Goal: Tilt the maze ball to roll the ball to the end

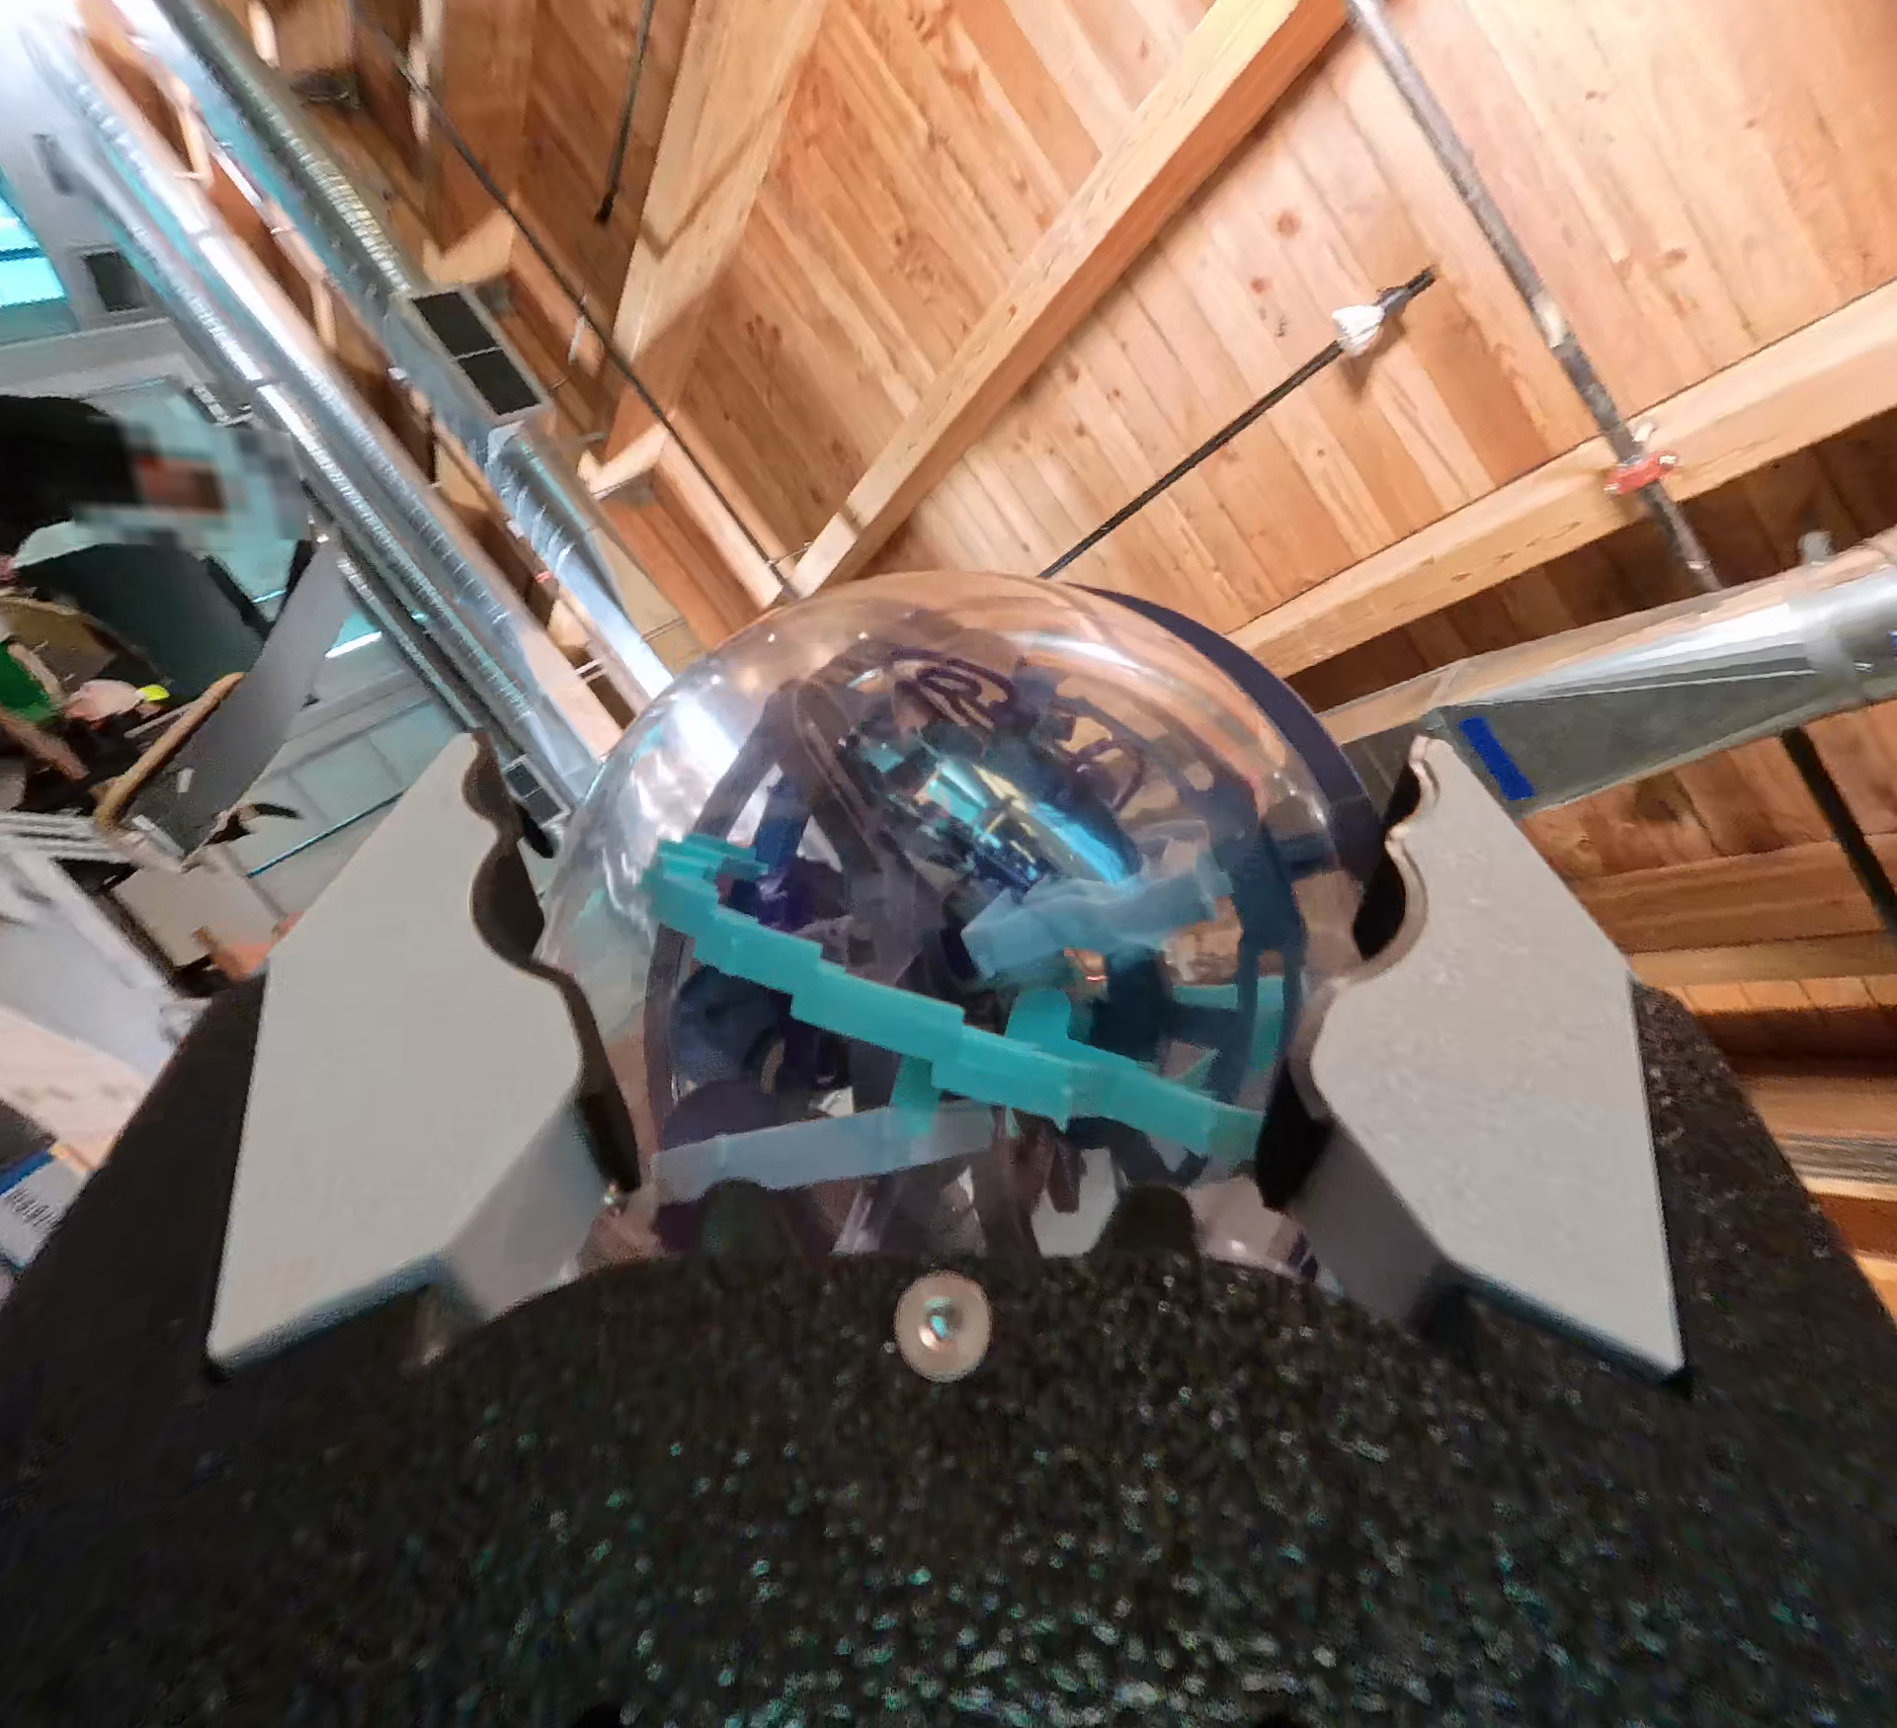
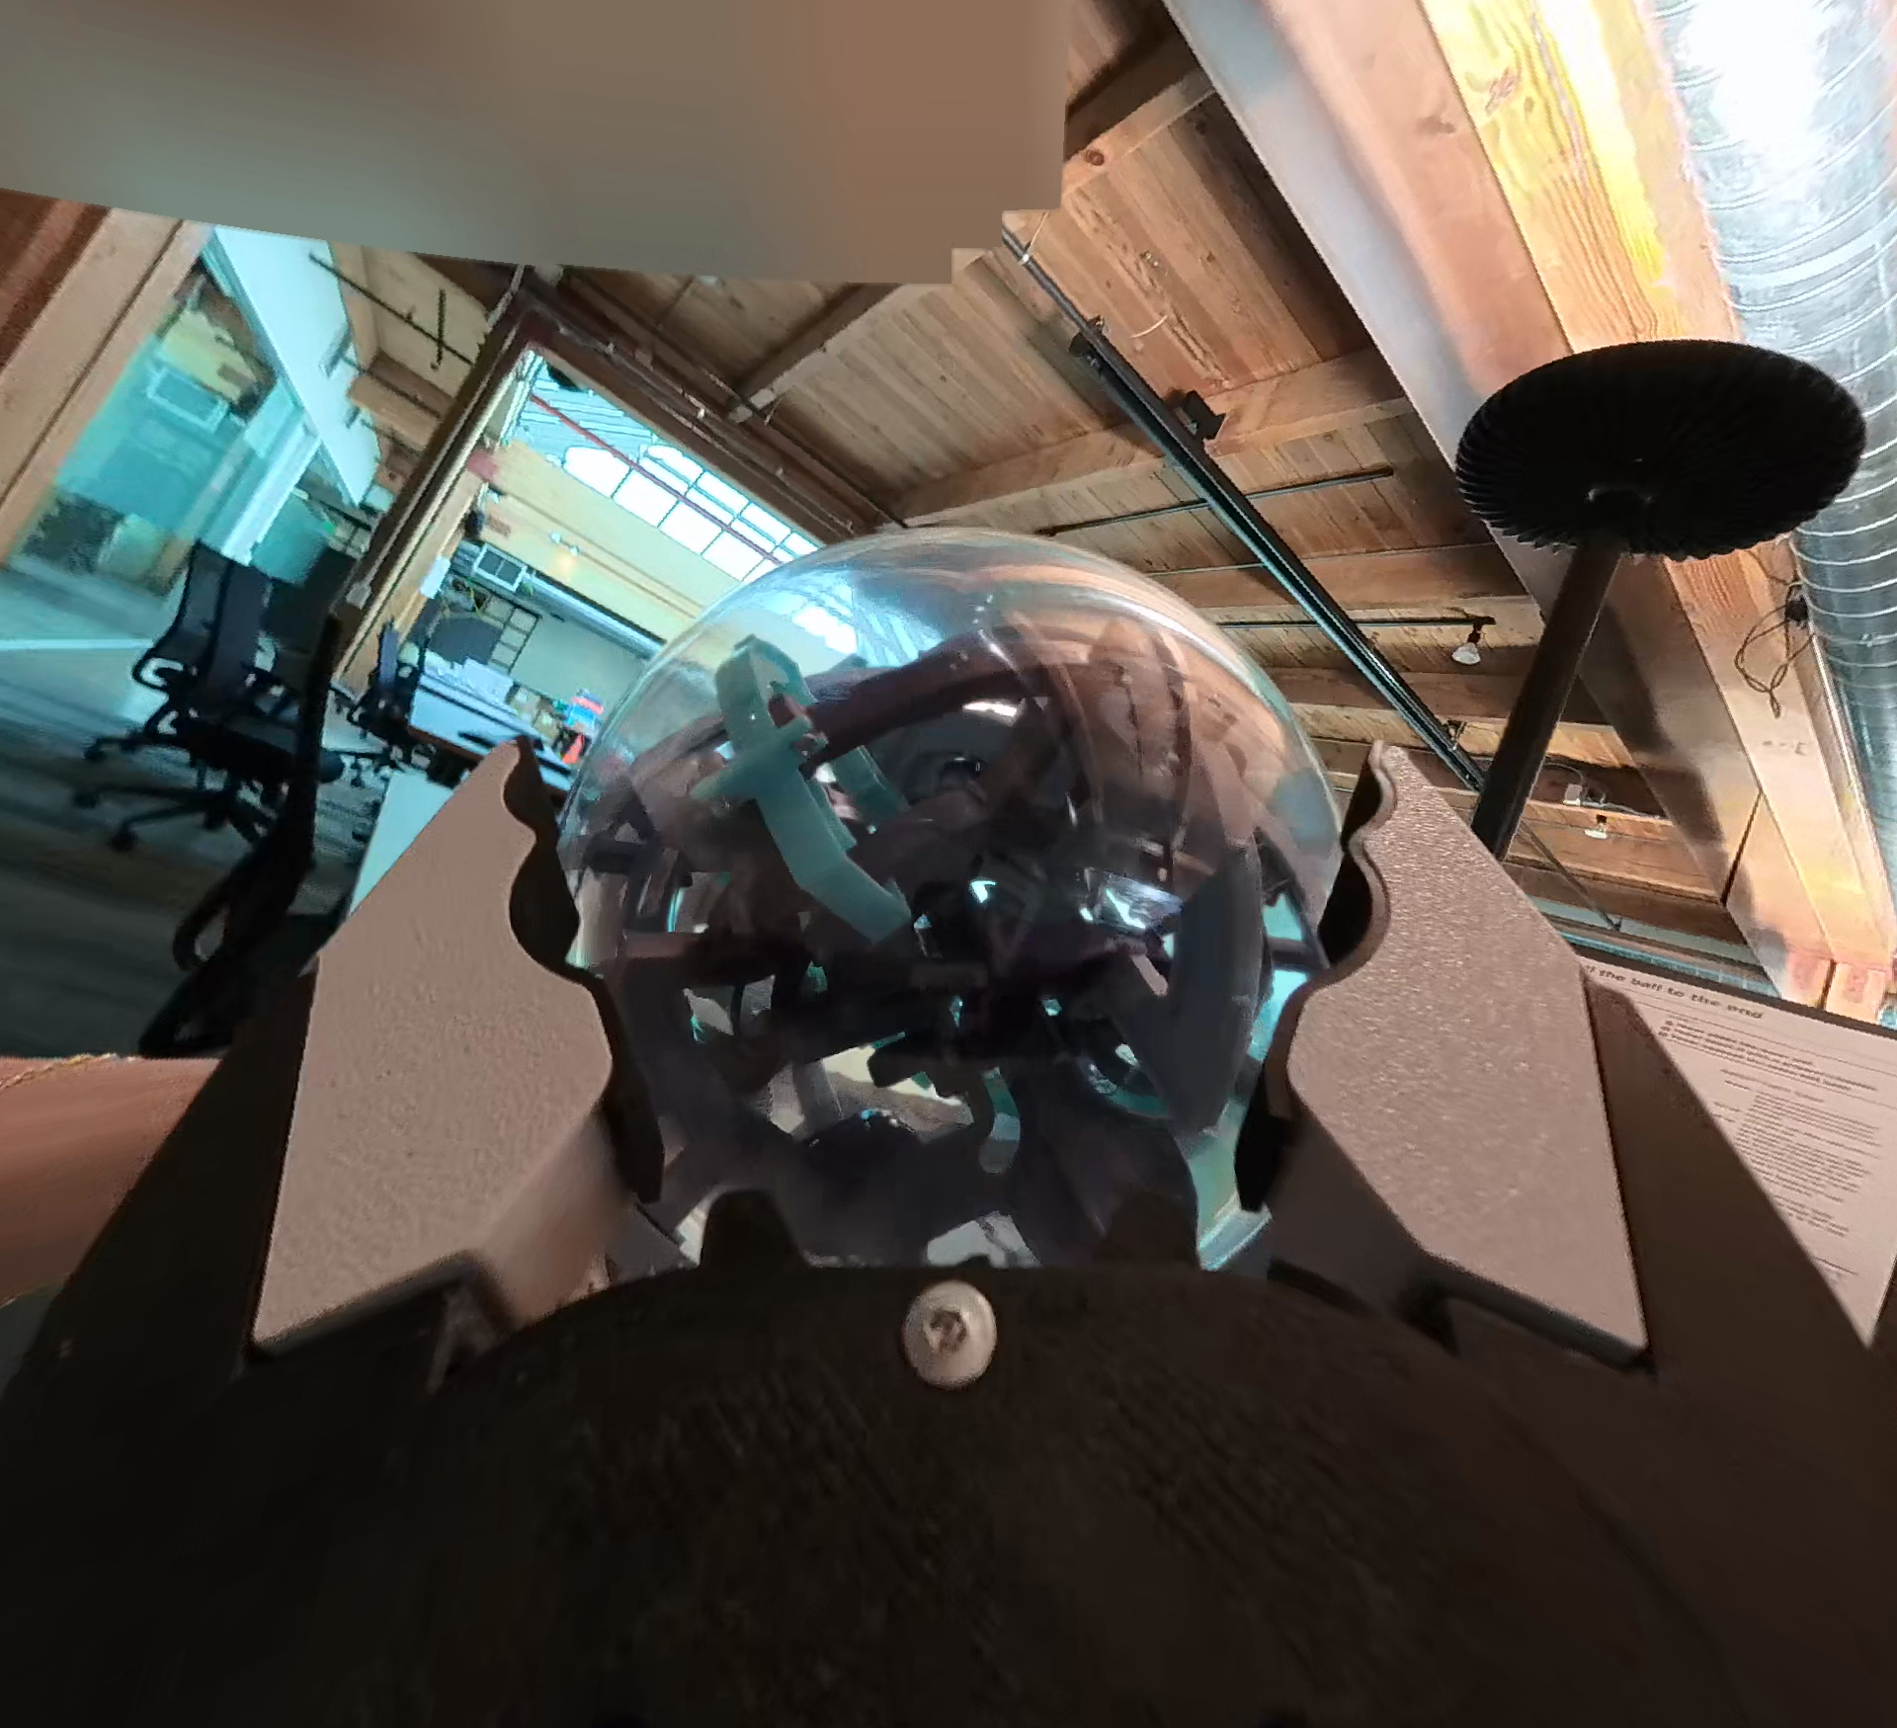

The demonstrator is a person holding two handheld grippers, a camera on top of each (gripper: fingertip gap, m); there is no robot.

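Maze ball [image 1: 944, 919] sat clamped between both grippers, a clear sphere with tracks packed inside. In the left wrist view a teal track [image 1: 955, 1042] ran across the sphere from finger to finger, pale blue strips [image 1: 1078, 919] above and below it, and dark purple pieces behind. A dark band [image 1: 1324, 755] ringed the shell on the far right side. Could not pick out the small ball inside; too much clutter and glare.

Left gripper [image 1: 944, 858] was closed on the maze ball, grey fingers [image 1: 411, 1012] spread wide with their notched inner edges against the shell on both sides. Right gripper [image 2: 950, 868] gripped the same way, and its fingers [image 2: 452, 1012] pressed the sphere's flanks. From that side a pale teal track [image 2: 811, 816] ran steeply through the sphere, with brown-purple ribs around it.

Both cameras pointed upward. Beyond the left gripper: wooden ceiling [image 1: 1129, 242] with beams and a silver duct [image 1: 339, 406] to the left. Beyond the right gripper: a black floor lamp [image 2: 1653, 467] to the right, office chairs [image 2: 216, 673] far left, and a printed sheet [image 2: 1766, 1114] just past the right finger.
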